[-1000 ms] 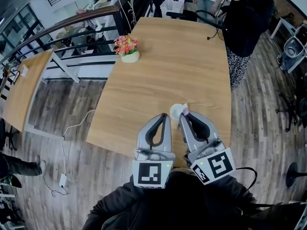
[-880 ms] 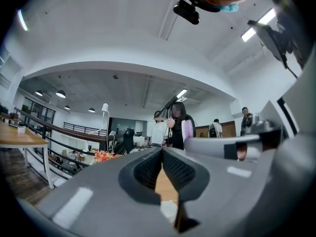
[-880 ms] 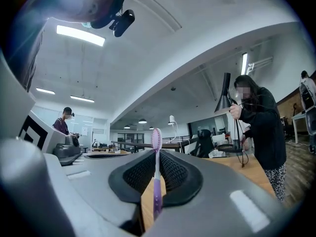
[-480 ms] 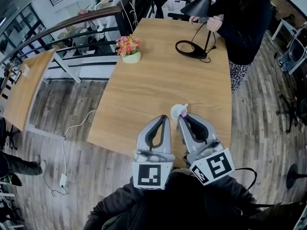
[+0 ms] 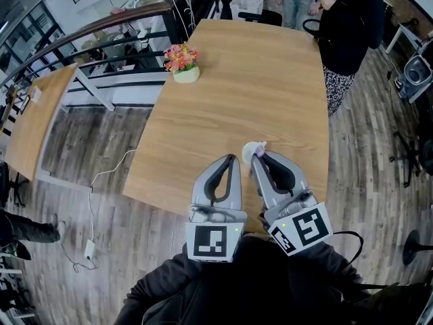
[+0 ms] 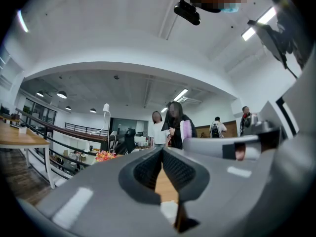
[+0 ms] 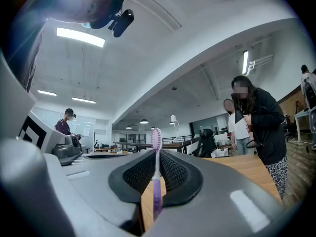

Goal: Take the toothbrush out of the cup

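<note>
The toothbrush (image 7: 156,181) stands upright with a purple handle and a pale pink head, and my right gripper (image 7: 157,168) is shut on its handle. In the head view the brush head (image 5: 260,152) pokes up at the right gripper's (image 5: 258,161) tip, directly over the small white cup (image 5: 249,149) on the wooden table (image 5: 237,93). I cannot tell whether the handle's lower end is still inside the cup. My left gripper (image 5: 233,161) sits just left of the cup, shut, with nothing seen between its pads. From the left gripper (image 6: 161,154) view the brush head (image 6: 186,131) shows to the right.
A pot of flowers (image 5: 181,66) stands at the table's far left corner. A person in dark clothes (image 5: 345,26) stands by the far right corner. A second table (image 5: 34,120) and a railing lie to the left, and a cable (image 5: 101,181) on the floor.
Both grippers and the toothbrush have stayed put. The person at the far end set a black lamp-like thing on the table half a second ago; it is gone from the table now.
</note>
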The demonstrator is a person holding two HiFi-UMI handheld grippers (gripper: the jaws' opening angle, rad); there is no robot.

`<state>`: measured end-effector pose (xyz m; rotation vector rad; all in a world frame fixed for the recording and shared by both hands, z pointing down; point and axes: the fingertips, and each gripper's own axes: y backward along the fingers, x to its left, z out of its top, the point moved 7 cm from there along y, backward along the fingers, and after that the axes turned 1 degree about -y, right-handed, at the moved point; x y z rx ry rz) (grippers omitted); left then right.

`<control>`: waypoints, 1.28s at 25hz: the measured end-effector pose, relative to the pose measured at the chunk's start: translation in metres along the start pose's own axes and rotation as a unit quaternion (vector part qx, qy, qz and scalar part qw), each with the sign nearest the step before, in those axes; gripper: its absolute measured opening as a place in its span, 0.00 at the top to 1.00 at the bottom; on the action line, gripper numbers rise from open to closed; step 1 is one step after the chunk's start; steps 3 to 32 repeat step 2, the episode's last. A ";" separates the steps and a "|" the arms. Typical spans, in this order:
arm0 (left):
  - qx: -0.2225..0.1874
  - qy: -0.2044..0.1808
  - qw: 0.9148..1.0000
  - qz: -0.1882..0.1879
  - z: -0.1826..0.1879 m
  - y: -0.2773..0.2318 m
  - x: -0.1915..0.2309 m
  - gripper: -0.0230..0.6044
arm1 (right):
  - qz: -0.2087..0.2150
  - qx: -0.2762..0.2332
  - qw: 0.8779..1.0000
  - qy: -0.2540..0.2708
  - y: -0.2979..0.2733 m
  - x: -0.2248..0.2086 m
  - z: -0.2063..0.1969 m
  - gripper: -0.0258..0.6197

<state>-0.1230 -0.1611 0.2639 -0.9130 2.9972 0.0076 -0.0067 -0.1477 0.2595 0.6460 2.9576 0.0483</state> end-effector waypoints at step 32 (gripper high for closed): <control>-0.002 -0.002 1.000 -0.001 -0.001 -0.002 0.002 0.95 | 0.000 -0.002 1.000 0.001 -0.003 -0.001 0.000 0.92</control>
